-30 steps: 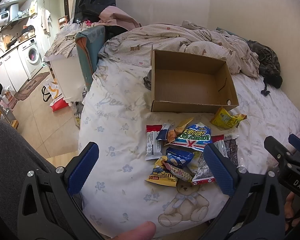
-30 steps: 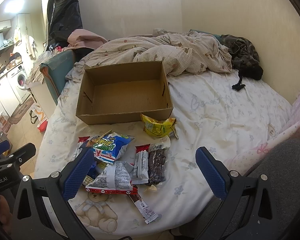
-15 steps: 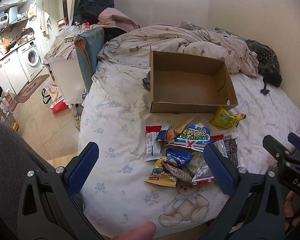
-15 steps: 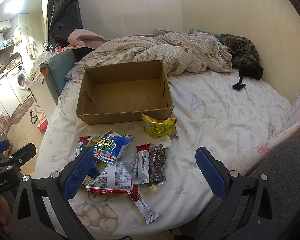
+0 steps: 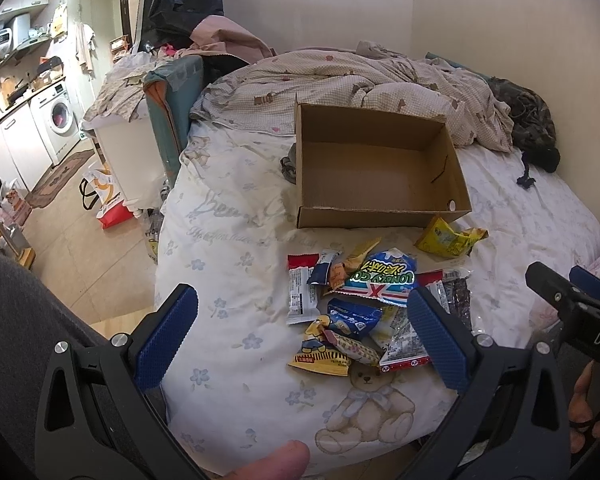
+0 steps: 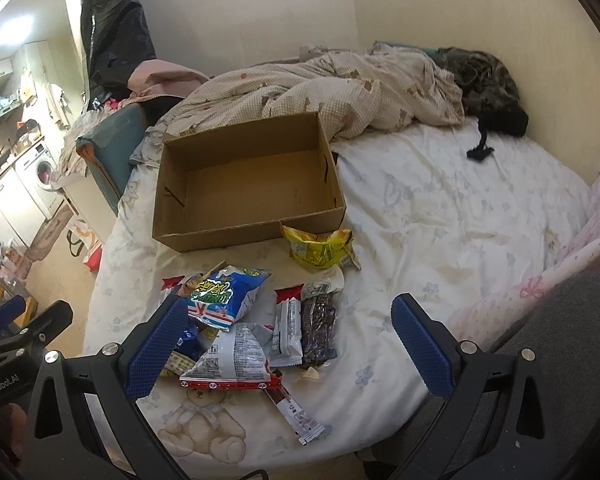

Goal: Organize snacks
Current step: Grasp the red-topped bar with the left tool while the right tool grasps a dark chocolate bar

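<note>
The left claw hangs with its blue pads wide apart and nothing between them, above the near edge of the bed. The right claw hangs beside it, likewise spread and empty. Beneath them lies a loose heap of snack packets: a blue bag with a red and white stripe on top, a white wrapper beside a dark bar, and a long thin stick pack nearest the bed's edge. A yellow packet lies apart, touching the front wall of an open cardboard box with a bare floor. Right of the heap the sheet is free; a rumpled quilt lies behind the box. A fingertip shows at the left view's bottom edge.
</note>
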